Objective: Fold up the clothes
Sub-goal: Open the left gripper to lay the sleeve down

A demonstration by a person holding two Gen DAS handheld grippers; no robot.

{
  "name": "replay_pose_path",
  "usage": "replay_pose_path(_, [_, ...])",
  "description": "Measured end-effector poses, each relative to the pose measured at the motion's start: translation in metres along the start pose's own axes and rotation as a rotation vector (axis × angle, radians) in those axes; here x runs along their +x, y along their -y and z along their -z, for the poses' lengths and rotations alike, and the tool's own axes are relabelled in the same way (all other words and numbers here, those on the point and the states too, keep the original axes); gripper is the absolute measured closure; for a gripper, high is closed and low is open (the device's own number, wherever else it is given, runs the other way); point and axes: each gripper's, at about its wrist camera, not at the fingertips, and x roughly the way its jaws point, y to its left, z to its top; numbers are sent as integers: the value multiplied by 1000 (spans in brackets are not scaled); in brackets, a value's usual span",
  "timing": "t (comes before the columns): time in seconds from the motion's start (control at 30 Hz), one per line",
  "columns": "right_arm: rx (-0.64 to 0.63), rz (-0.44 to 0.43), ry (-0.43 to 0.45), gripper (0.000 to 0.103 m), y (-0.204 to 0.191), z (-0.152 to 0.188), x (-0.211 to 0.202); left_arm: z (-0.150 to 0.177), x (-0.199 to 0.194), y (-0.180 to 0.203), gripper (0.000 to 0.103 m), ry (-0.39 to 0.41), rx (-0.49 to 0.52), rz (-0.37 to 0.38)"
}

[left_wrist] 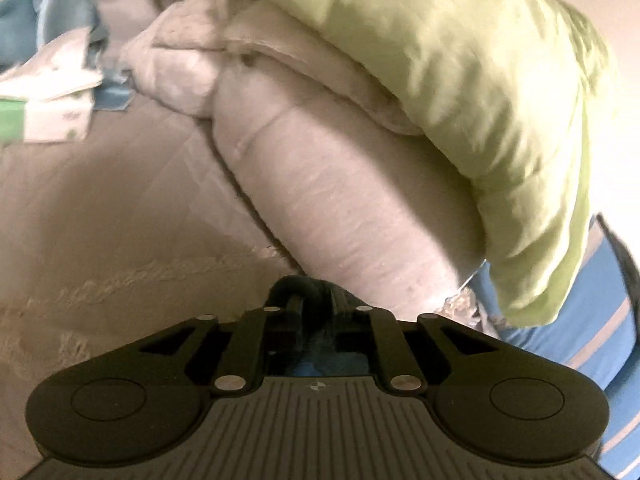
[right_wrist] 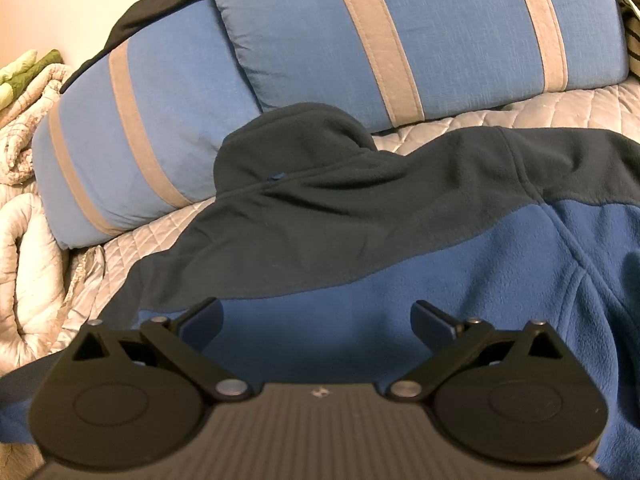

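No brand, label or writing can be read anywhere; the small white and green box (left_wrist: 52,118) at the left edge of the left wrist view carries only blurred marks.

The left gripper (left_wrist: 316,300) has its fingers drawn close together, pinching a dark fold of the fleece jacket (right_wrist: 400,240) with a bit of blue showing just behind the tips. Ahead of it lies a rolled pale quilt (left_wrist: 340,200), with a light green blanket (left_wrist: 460,100) draped over its top and right side. To the left the bed (left_wrist: 120,220) is bare quilted cover, open room up to the box and a heap of blue cloth (left_wrist: 60,12) beyond it.

The right gripper (right_wrist: 316,320) hangs with its fingers spread wide, nothing between them, just above the blue body of the jacket. The jacket lies spread on the bed, its dark collar and shoulders pointing toward two blue pillows (right_wrist: 400,40) with tan stripes; the collar touches the left pillow. A strip of bare bed cover shows between the jacket's right shoulder and the right pillow. The jacket's right side runs out of view.
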Motion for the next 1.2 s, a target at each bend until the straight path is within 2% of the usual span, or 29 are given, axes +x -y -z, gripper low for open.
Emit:
replay_pose_path(0.03, [0,0,-1,0,0,0,0,1,2,5,62,3,15,-30])
replay_pose_path(0.07, [0,-1,-1,0,1,0,0,1,5,9,45,7,29,-60])
replay_pose_path(0.1, [0,-3,0,0,1,0,0,3,4,12,34,29,43,-84])
replay_pose_path(0.17, [1,-6,3,0,1,-1,-1,7,0,17,26,70,66,-119])
replay_pose_path(0.27, [2,-10,5,0,1,-1,-1,12,-1,22,26,46,89,-142])
replay_pose_path(0.4, [1,-22,23,0,1,-1,-4,20,-8,37,26,31,147,-97])
replay_pose_path(0.6, [-18,-13,95,0,0,-4,-15,48,-26,89,26,4,281,21])
replay_pose_path(0.8, [15,-43,167,0,5,-8,-26,69,-45,146,26,-3,375,151])
replay_pose_path(0.93, [21,-66,169,0,5,-6,-26,78,-56,183,26,-4,422,231])
replay_pose_path(1.2, [-30,-29,169,0,-1,-3,-22,95,-61,244,26,-36,550,329])
